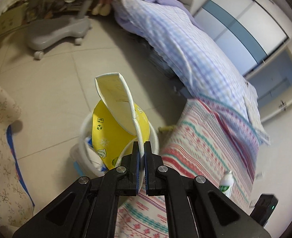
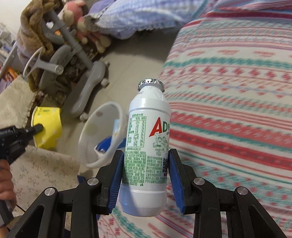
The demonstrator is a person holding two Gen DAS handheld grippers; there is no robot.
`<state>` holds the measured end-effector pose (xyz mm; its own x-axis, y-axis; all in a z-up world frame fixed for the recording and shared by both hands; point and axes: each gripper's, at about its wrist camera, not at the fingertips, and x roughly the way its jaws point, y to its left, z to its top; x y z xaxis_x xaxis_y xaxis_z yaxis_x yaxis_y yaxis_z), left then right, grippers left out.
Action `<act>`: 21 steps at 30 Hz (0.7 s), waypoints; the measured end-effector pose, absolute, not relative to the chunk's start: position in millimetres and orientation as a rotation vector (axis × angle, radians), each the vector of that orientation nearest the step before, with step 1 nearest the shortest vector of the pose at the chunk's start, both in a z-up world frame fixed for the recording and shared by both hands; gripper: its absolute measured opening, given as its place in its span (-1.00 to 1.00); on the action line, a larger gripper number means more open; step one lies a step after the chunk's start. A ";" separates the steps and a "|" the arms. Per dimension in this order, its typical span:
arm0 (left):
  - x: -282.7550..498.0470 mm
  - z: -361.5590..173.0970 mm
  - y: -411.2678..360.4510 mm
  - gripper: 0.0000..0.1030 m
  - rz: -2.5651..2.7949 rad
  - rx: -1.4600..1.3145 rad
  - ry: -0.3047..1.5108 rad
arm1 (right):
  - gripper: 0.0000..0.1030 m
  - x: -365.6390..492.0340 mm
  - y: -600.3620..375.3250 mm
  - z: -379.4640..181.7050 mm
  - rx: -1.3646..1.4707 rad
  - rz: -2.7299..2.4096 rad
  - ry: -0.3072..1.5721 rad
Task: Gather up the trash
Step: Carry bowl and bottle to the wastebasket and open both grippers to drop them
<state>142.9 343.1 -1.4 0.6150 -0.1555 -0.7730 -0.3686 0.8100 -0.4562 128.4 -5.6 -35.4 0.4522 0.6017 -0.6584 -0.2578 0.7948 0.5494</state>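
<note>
The left gripper [image 1: 141,148] has its jaws pinched nearly together on the rim of a squashed yellow paper cup with a white lining [image 1: 116,123], holding it right above a white plastic waste bin [image 1: 155,138] that stands on the tiled floor [image 1: 52,91] at the foot of the striped bedspread [image 1: 205,148]. White and blue scraps already lie inside the bin, so the collecting looks part done; the cup seems ready to drop.

The right gripper [image 2: 145,170] has its blue-padded jaws spread about the bottle's width, set on either side of a white plastic drink bottle with a foil cap [image 2: 146,138]. It appears lifted clear of the bedspread, with the bin at ten o'clock from it, so it is likely the next piece to go in.

The bottle's label shows large red and green letters "AD", green Chinese print, a nutrition table, cartoon figures and a QR code. The cup carries small recycling-type icons and a snowflake; its text is unreadable.
</note>
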 end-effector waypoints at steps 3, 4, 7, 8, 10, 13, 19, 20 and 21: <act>139.7 -2.2 361.7 -0.94 0.176 -0.647 0.902 | -0.23 132.8 22.4 -40.4 0.385 0.585 0.983; 139.2 -3.8 365.6 -0.94 0.178 -0.653 0.903 | -0.23 135.2 30.3 -41.8 0.389 0.598 0.988; 140.9 -8.8 372.1 -0.94 0.165 -0.675 0.912 | -0.23 143.8 57.8 -44.3 0.414 0.636 0.995; 141.7 -9.5 372.5 -0.94 0.163 -0.677 0.914 | -0.23 149.1 72.4 -45.8 0.417 0.651 0.999; 142.2 -10.3 375.2 -0.94 0.164 -0.681 0.913 | -0.23 157.1 98.1 -50.6 0.413 0.679 1.019; 143.8 -10.1 377.9 -0.94 0.167 -0.686 0.910 | -0.23 168.7 133.4 -58.3 0.397 0.697 1.049; 147.9 -14.0 379.2 -0.94 0.177 -0.682 0.916 | 0.13 195.0 195.1 -86.6 0.364 0.662 1.090; 149.0 -16.1 380.2 -0.94 0.178 -0.688 0.922 | 0.14 195.1 199.6 -94.0 0.351 0.659 1.108; 149.3 -17.6 381.7 -0.94 0.178 -0.695 0.926 | 0.14 194.4 201.1 -98.4 0.347 0.667 1.118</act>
